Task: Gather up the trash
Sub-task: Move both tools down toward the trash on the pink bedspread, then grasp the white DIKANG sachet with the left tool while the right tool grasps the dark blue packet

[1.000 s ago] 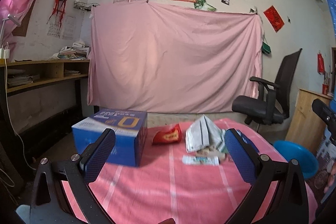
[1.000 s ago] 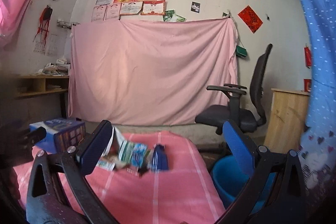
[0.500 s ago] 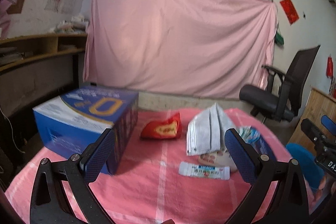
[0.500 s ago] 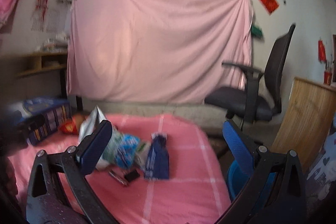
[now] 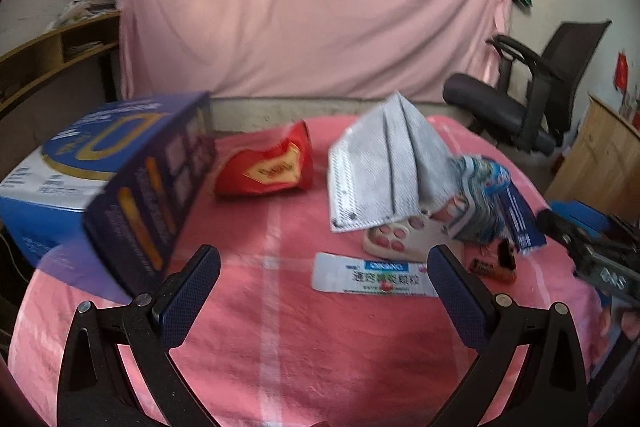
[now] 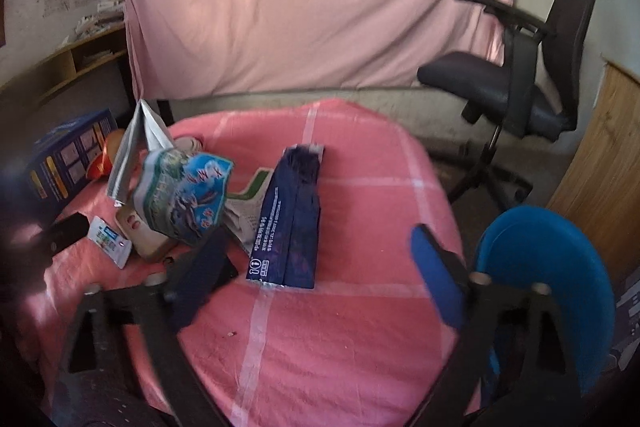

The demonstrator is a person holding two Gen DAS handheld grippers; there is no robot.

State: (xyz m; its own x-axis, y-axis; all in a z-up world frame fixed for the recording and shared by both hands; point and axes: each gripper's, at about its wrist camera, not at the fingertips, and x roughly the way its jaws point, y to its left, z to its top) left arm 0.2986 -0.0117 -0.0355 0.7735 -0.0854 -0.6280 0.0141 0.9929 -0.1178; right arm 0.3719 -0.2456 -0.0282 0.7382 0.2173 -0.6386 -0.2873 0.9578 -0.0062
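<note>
Pink-clothed table (image 5: pixel 280 347) lies under both tools — left tool (image 5: pixel 324 287) and right tool (image 6: pixel 316 267) level, spread, empty.

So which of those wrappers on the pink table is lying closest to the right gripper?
The dark blue foil bag, lying flat just ahead of the right gripper. The crumpled blue-green packet and the red wrapper lie farther left.

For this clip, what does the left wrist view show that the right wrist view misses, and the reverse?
Only the left wrist view shows the red packet's front label and the small brown item beside the sachet. Only the right wrist view shows the blue bin next to the table and the full dark blue pouch. Both show the blue box, silver bag, white sachet, pink-checked tablecloth, office chair, and open, empty tongs: left, right.
</note>
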